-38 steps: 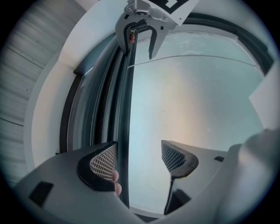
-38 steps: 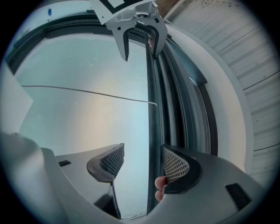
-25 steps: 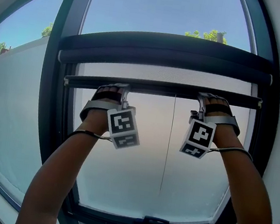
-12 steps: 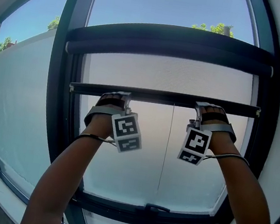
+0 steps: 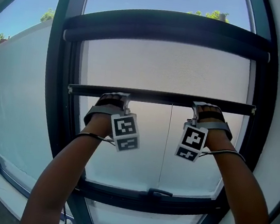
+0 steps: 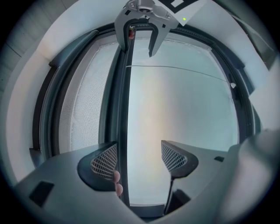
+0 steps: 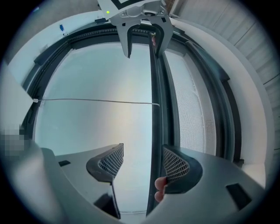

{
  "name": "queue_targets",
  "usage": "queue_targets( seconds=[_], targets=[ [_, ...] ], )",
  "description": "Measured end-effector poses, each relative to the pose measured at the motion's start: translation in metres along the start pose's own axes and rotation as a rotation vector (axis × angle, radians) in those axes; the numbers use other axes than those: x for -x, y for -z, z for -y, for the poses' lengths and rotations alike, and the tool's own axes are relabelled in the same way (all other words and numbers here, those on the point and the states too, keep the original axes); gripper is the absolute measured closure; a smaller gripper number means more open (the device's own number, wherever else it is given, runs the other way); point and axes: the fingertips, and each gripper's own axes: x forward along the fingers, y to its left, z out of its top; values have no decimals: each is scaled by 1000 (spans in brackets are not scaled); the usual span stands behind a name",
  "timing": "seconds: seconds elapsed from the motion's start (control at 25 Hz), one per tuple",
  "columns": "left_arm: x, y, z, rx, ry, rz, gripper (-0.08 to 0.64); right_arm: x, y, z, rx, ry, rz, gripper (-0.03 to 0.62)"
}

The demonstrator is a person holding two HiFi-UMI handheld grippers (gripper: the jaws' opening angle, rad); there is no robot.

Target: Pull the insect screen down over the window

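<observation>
Halfway down the window (image 5: 50,121), the bar (image 5: 163,97) of the insect screen (image 5: 167,68) sits between the wide-apart jaws of the left gripper (image 5: 117,96) and right gripper (image 5: 202,107); the lower half is not yet covered.

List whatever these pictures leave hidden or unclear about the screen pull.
- Left gripper view: the grip on the bar. The left gripper body hides all but two fingertips.
- Right gripper view: likewise. The right gripper body hides all but two fingertips.
- Head view: both grippers' jaws, behind the hands and marker cubes.
- Head view: the lower frame corners, behind the arms.
</observation>
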Motion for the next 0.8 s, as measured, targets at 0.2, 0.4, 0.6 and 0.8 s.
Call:
queue_targets(
  seconds=[0.2,0.4,0.6,0.8],
  targets=[
    [2,-2,16,14,38,6,259,4,-1,-15,-19,-57,-25,333],
    [8,0,45,-13,92,12,259,12,-4,-45,-15,-117,-27,333],
    [11,-1,62,-10,168,14,259,17,-2,-60,10,-169,-42,333],
    [18,1,77,-6,243,2,259,23,-6,-72,3,-222,-39,333]
  ],
)
